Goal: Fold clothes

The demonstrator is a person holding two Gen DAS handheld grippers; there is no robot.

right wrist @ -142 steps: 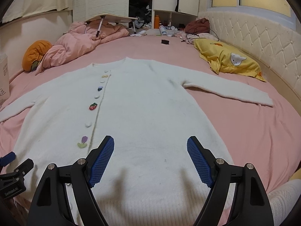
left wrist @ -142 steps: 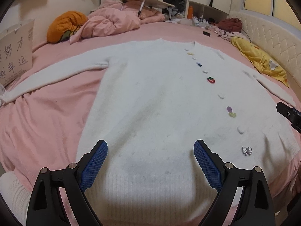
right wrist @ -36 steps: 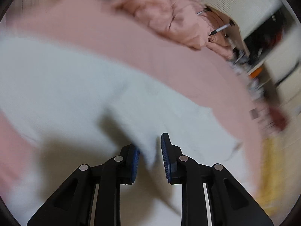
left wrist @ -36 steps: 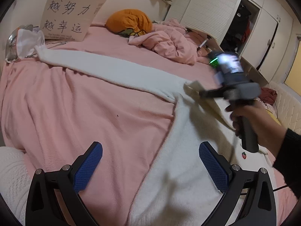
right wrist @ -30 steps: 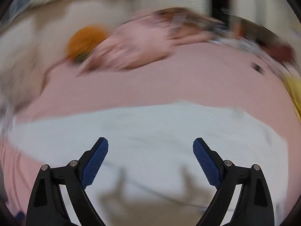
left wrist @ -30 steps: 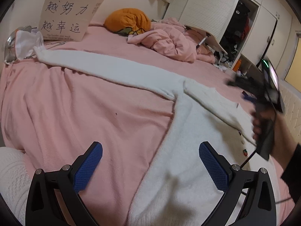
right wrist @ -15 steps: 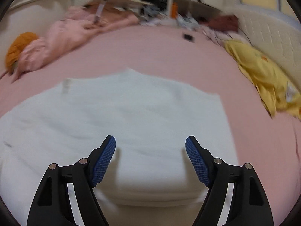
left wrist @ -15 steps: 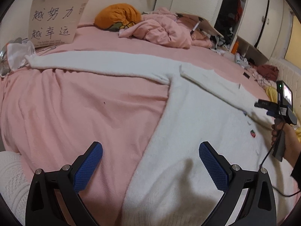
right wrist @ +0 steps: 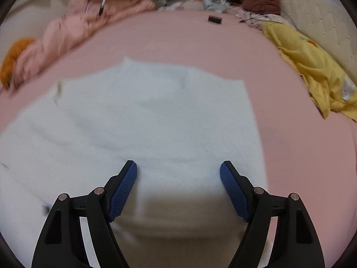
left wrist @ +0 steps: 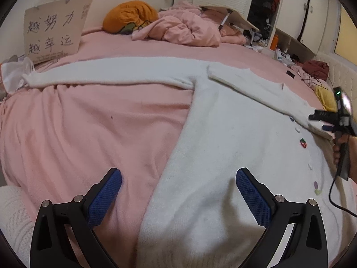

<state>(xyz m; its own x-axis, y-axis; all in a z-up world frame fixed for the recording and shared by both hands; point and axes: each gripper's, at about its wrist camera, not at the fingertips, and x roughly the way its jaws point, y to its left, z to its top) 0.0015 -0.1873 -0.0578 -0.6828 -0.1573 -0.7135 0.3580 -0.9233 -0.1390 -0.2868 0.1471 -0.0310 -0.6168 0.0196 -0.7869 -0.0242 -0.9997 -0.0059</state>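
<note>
A white knit cardigan [left wrist: 234, 147] with small coloured buttons lies flat on the pink bed [left wrist: 100, 120]. Its left sleeve [left wrist: 111, 73] stretches out to the left. The right side is folded over the body, and the folded panel [right wrist: 167, 116] shows in the right wrist view. My left gripper [left wrist: 178, 192] is open and empty, over the cardigan's left side edge near the hem. My right gripper [right wrist: 178, 185] is open and empty, low over the folded panel; it also shows in the left wrist view [left wrist: 323, 120] at the fold's edge.
A cardboard sign [left wrist: 53, 35], an orange cushion [left wrist: 129, 17] and a crumpled pink quilt [left wrist: 185, 31] lie at the bed's far side. A yellow blanket [right wrist: 312, 71] lies at the right by the padded headboard [right wrist: 323, 26]. A small black object [right wrist: 214, 19] rests on the bed.
My right gripper, earlier shut on the cardigan's fabric, has opened and pulled back toward the right side. The right part now lies folded over the body. My left gripper stayed open.
</note>
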